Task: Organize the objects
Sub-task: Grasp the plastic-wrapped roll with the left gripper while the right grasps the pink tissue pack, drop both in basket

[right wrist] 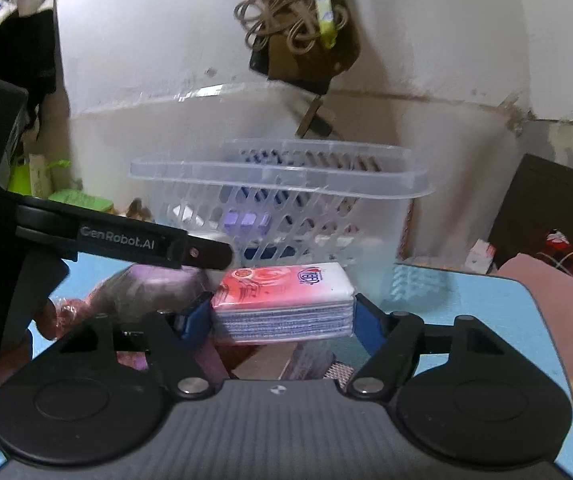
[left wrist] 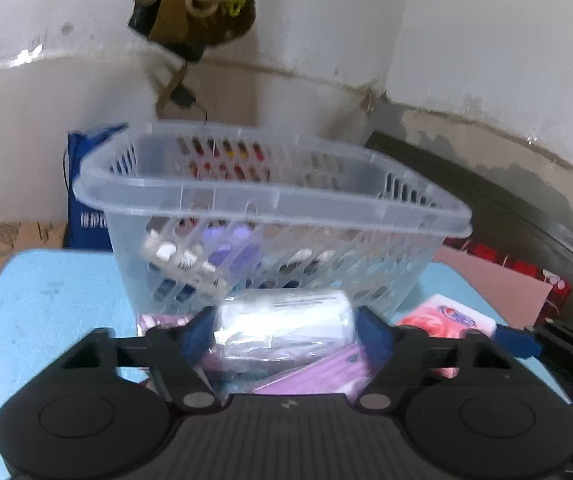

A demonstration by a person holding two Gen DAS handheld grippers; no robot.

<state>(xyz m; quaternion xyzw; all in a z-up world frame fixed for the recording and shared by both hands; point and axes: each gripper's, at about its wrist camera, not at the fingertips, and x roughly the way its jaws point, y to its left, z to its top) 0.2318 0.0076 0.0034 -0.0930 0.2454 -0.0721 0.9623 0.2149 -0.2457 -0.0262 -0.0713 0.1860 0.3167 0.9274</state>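
Note:
My left gripper [left wrist: 284, 330] is shut on a clear-wrapped white packet [left wrist: 286, 316]; its blue pads [left wrist: 198, 334] press on both ends. Under the packet lies a purple flat pack [left wrist: 318, 372]. My right gripper [right wrist: 282, 320] is shut on a pink and white tissue pack [right wrist: 286, 284], held flat just above the blue table [right wrist: 466, 292]. A clear slotted plastic basket [left wrist: 222, 196] stands right behind both packs, with purple and white items inside. The tissue pack [left wrist: 446, 316] and the right gripper's blue finger [left wrist: 516, 340] also show in the left wrist view.
The left gripper's black body [right wrist: 126, 240] and the hand holding it fill the left of the right wrist view. A pink sheet [left wrist: 498, 280] lies at the table's right edge. A tangle of cord and keys [right wrist: 294, 28] hangs on the wall above the basket [right wrist: 286, 184].

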